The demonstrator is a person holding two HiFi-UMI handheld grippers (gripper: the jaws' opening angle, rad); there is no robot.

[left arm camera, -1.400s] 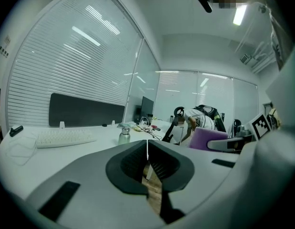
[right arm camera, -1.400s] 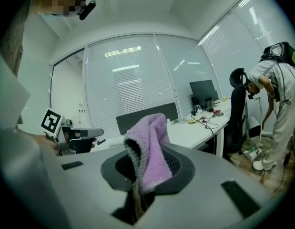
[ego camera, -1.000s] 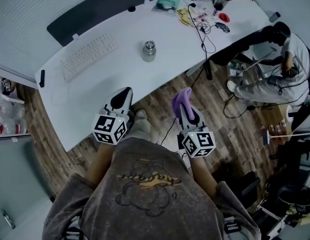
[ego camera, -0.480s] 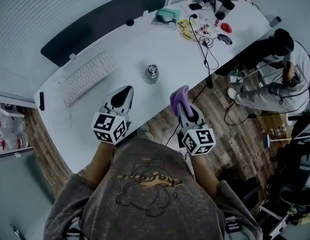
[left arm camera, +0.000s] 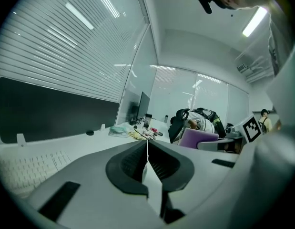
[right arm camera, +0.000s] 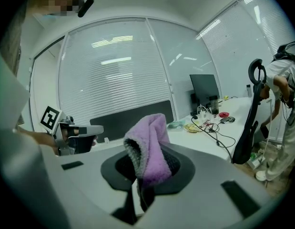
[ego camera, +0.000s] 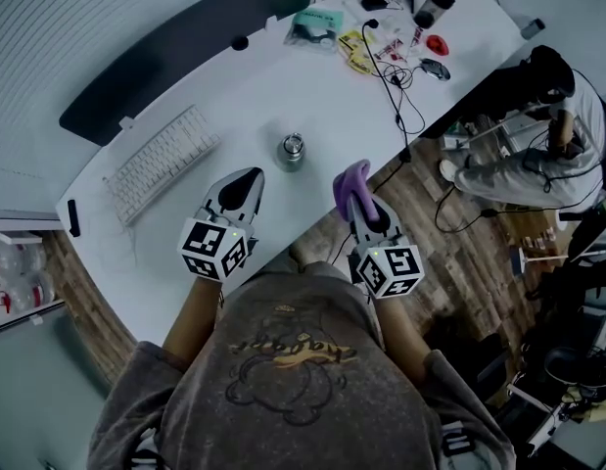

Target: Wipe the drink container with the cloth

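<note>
The left gripper's [left arm camera: 147,146] jaws are pressing fully together, with nothing between them. The right gripper's [right arm camera: 143,165] jaws are clamping a purple cloth [right arm camera: 150,144], whose folded bulk is sticking up above the jaws and showing a grey inner side.

Both grippers are hovering side by side at the near edge of the white bench [ego camera: 254,96], each pointing slightly downward. The drink container [ego camera: 291,151], a small metal bottle, is standing upright on the bench just ahead of them, roughly between their two lines of aim, and is touching neither.

A white keyboard [ego camera: 158,163] is lying to the left of the bottle. Black cables [ego camera: 396,76] and small clutter are sitting at the far right end of the bench. Beyond that end, a person [ego camera: 542,130] is bending over the wooden floor [ego camera: 449,253].
</note>
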